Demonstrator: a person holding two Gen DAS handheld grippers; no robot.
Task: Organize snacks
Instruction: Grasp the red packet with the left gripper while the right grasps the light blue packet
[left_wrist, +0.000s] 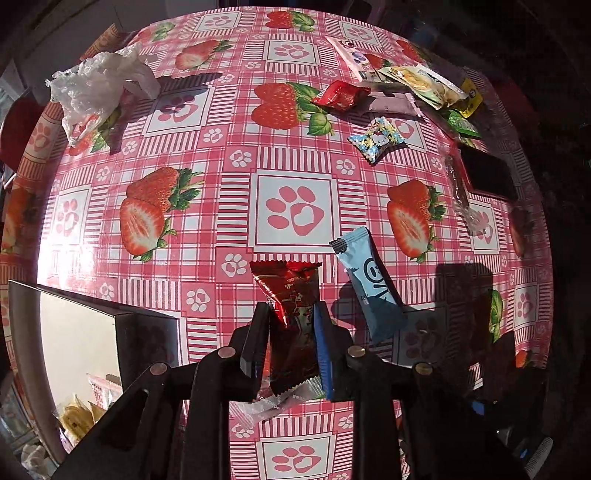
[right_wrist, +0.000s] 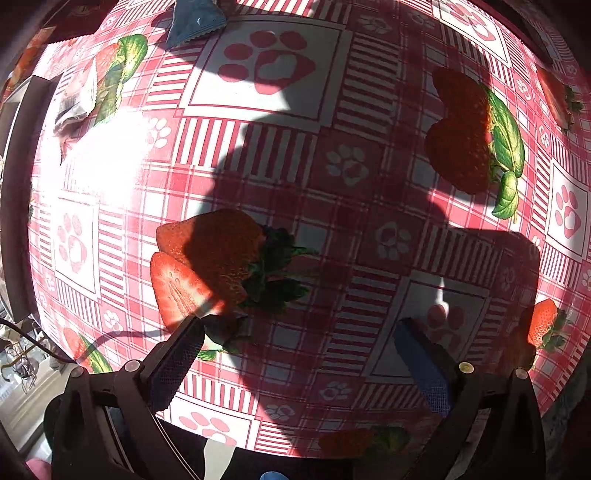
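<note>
Clearly, the left gripper (left_wrist: 291, 317) had its fingers pinching a red foil snack packet (left_wrist: 291, 317), held above the bench (left_wrist: 221, 206) with its strawberry-and-paw-print cloth. A clear-wrapped snack (left_wrist: 273, 400) lay on the cloth beneath the packet. Just to the right lay a blue snack bar (left_wrist: 367, 286), and an open box (left_wrist: 81, 339) with a few snacks inside sat at lower left. Further back, a small heap of wrapped snacks (left_wrist: 402, 92) lay near the far right edge, with a Hello Kitty candy (left_wrist: 376, 138) in front of it. A crumpled white plastic bag (left_wrist: 99, 85) rested at far left. The right gripper (right_wrist: 299, 339) hovered over bare cloth, its fingers spread wide and holding nothing.
</note>
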